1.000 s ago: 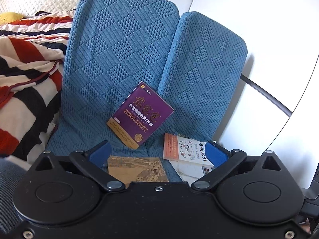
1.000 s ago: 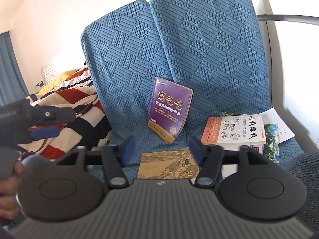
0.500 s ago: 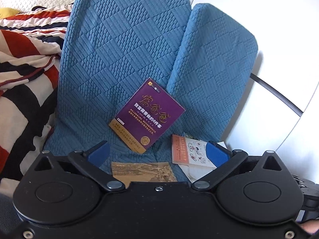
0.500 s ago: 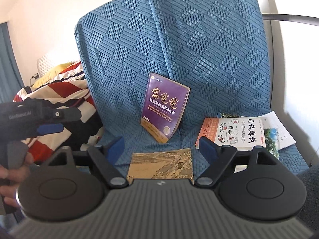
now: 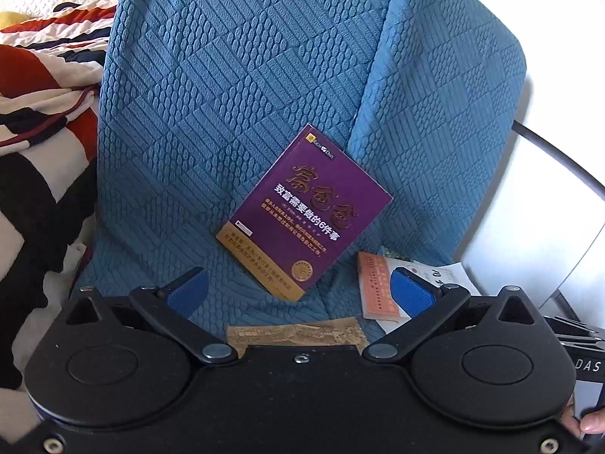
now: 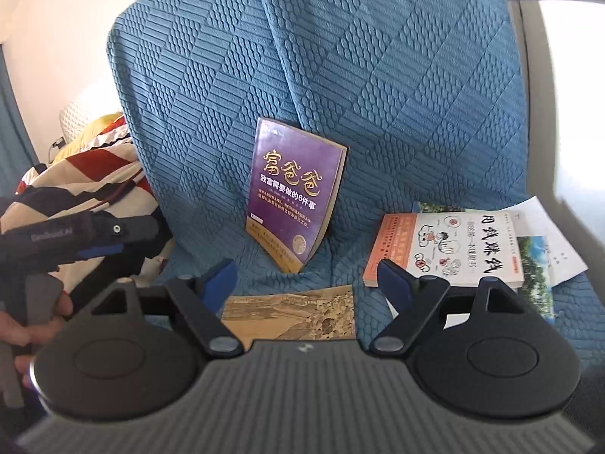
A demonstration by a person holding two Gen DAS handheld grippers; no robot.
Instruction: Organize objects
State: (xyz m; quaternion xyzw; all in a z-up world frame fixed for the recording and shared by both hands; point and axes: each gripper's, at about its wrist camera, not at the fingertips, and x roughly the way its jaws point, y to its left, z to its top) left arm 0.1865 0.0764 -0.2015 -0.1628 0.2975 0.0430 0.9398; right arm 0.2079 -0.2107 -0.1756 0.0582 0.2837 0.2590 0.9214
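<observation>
Through the left wrist camera I see my left gripper with its blue pads spread wide and nothing pinched between them. Straight ahead, a purple book stands tilted, leaning back against the blue quilted cushions of the sofa, its lower edge on the seat. A flat tan booklet with an old painted scene lies on the seat just under the gap of my jaws (only its far strip shows above the gripper body). To the right, a white and orange book lies flat, partly hidden behind my right-hand pad, and a striped red, black and cream blanket is bunched at the left. Switching to the right wrist camera, my right gripper is also held well open and empty, its pads either side of the same tan booklet without touching it. The purple book leans beyond it, and the white and orange book sits on top of a few loose papers and another book at the right of the seat. At the far left I can see the left gripper's body in a hand.
</observation>
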